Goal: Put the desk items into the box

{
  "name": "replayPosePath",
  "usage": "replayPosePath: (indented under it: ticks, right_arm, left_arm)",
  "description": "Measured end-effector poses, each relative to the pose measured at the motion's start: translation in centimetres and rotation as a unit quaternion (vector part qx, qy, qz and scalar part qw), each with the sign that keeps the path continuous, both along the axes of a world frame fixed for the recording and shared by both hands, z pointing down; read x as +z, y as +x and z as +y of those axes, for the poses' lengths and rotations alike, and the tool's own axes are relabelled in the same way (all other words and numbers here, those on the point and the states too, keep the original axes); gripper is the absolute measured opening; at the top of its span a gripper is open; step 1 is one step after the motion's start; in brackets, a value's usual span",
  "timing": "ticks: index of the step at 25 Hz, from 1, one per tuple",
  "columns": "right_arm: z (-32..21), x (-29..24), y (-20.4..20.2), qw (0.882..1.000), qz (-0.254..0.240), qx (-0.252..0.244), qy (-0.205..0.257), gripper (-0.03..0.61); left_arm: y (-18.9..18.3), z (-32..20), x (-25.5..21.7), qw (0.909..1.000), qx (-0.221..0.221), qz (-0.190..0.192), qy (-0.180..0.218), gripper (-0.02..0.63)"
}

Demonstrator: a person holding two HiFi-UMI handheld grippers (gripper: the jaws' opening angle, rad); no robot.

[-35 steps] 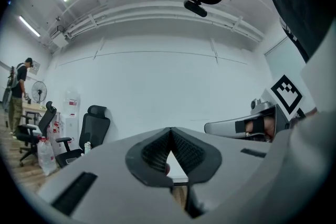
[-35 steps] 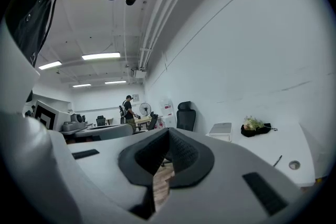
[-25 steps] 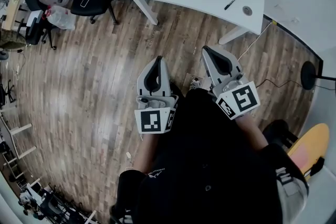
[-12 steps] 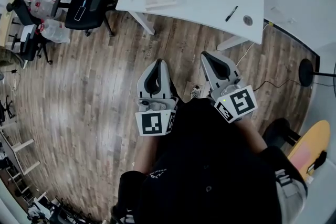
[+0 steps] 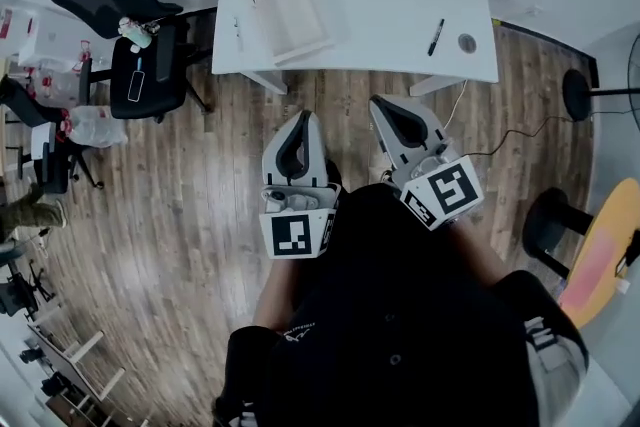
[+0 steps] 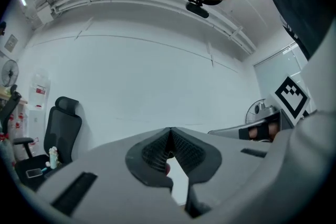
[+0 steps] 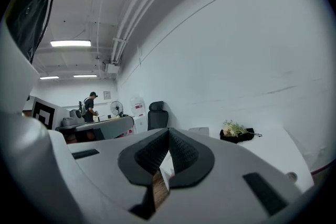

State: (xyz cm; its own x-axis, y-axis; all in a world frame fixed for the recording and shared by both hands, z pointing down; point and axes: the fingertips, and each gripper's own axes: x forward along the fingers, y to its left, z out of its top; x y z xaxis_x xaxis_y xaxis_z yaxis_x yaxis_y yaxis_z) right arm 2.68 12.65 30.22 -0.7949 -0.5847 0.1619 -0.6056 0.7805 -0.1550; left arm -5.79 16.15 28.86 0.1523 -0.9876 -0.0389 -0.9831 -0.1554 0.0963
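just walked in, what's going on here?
A person stands on the wood floor facing the white desk, holding the left tongs and right tongs out in front, both shut and empty. Nothing is picked up yet. The pen and a small round item lie on the desk, and the box sits open, seemingly empty, toward the desk's left in the head view.

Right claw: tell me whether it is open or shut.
Shut. In the right gripper view the right claw has its two tips touching, and nothing is gripped between them.
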Motion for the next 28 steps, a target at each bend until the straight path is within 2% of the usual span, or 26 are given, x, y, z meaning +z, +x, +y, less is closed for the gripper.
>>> replayPosePath:
  ticks: [8,14,18,23,28]
  right_arm:
    - [-4.8,0.9,-5.3,0.997,0.010,0.078,-0.004,-0.002]
    - [-7.2,3.1,-6.5,0.989,0.027,0.142,-0.019,-0.002]
    - [-9.0,4.0,-5.1,0.982,0.039,0.182,-0.031,-0.002]
    - [-11.4,6.2,-0.8,0.966,0.048,0.248,-0.061,-0.002]
    - [-15.3,8.0,3.5,0.953,0.045,0.290,-0.078,-0.002]
  left_arm:
    - [-5.1,-5.8,-0.1,0.9961,0.087,0.008,0.010,0.008]
    - [-6.0,-9.3,1.6,0.9877,0.156,-0.003,0.006,0.008]
    - [-4.8,-11.7,2.6,0.9814,0.192,0.004,-0.009,0.008]
    - [-0.9,-15.0,3.7,0.9679,0.251,-0.005,-0.018,0.008]
    - [3.1,-18.2,4.4,0.9582,0.285,-0.020,-0.021,0.008]
